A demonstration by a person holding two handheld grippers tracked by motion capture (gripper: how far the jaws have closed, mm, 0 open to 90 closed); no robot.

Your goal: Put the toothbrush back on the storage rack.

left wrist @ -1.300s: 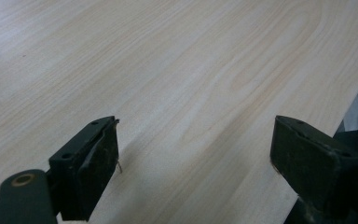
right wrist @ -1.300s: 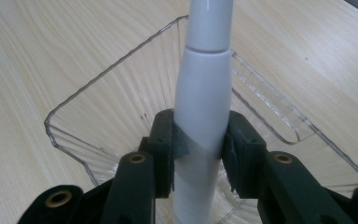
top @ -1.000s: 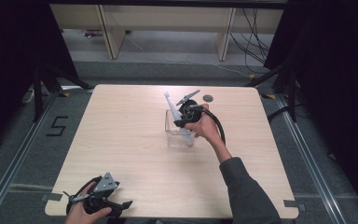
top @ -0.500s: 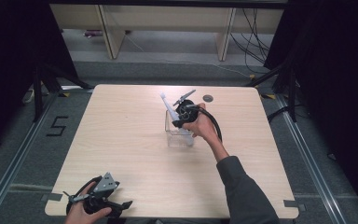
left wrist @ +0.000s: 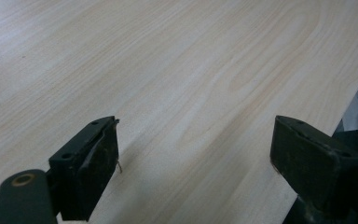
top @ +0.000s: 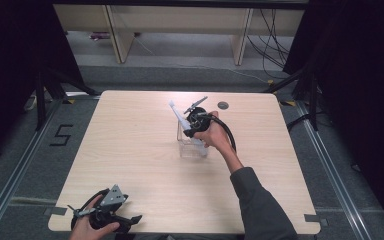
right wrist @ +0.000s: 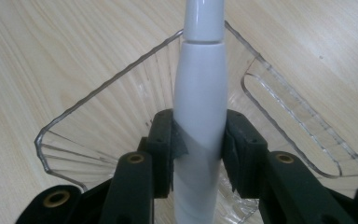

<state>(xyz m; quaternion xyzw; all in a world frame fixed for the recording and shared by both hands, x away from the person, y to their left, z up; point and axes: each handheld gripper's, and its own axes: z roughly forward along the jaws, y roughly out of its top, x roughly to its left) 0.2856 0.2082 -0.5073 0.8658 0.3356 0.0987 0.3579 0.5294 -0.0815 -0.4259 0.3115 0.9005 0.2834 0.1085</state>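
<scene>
Right gripper view: right gripper (right wrist: 199,149) clamps a white toothbrush handle (right wrist: 199,93) over a clear plastic holder (right wrist: 121,107).
Keep the handle upright and lower it straight, clear of the holder's rim at 12 o'clock of the table (top: 130,150) centre. The left gripper (top: 130,220), jaws open and empty, rests at 7 o'clock; a dark disc (top: 223,105) lies at 1 o'clock, clear.

A pale wood-grain surface (top: 130,165) carries a clear plastic container (top: 191,146) just right of its centre. A small dark round disc (top: 223,105) lies at one o'clock from it, near the far edge.
</scene>
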